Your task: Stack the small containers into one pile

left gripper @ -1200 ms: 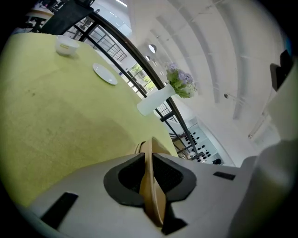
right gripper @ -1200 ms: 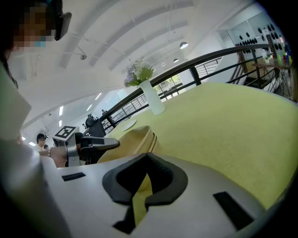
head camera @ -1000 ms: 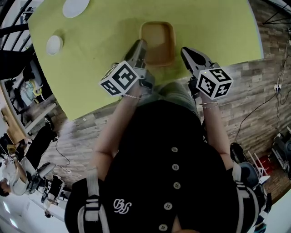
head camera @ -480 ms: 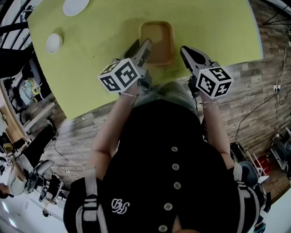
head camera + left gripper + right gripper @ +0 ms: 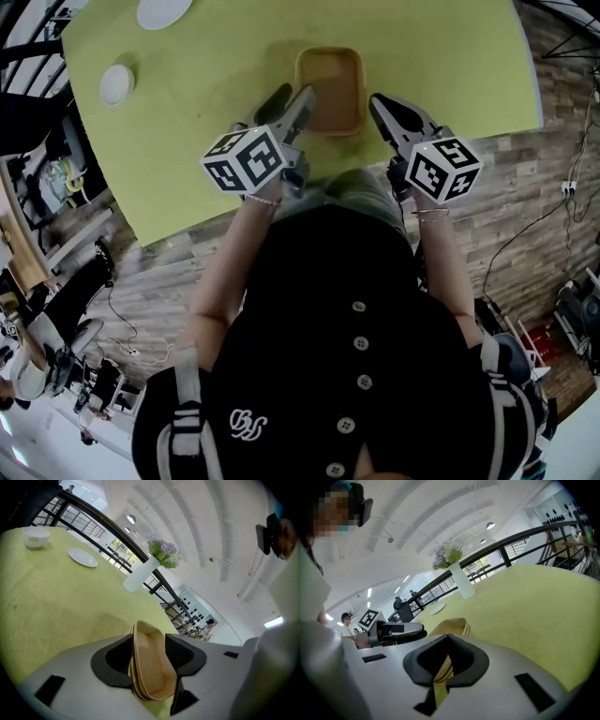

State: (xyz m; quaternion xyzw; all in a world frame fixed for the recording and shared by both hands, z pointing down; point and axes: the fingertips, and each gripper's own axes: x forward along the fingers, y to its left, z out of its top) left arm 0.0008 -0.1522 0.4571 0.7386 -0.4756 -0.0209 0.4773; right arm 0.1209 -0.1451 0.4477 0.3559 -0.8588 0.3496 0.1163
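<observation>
A pile of nested tan containers [image 5: 333, 84] rests on the yellow-green table [image 5: 206, 112], just ahead of both grippers. My left gripper [image 5: 293, 94] straddles the pile's near-left rim. Its jaws have just been opening and stand open, with the rim [image 5: 150, 667] between them; the right pad is clear of it. My right gripper [image 5: 378, 101] is shut on nothing, a little to the right of the pile. In the right gripper view the pile [image 5: 452, 626] shows beyond the closed jaws, and the left gripper [image 5: 401, 632] sits to its left.
A white bowl [image 5: 117, 83] and a white plate [image 5: 163, 11] lie at the table's far left. A white vase with flowers [image 5: 140, 573] stands at the far edge. The table's near edge runs just under the grippers, by the person's body.
The left gripper's jaws have spread apart around the pile's rim, and the gripper has rolled slightly. The pile stays on the table. The right gripper has not moved.
</observation>
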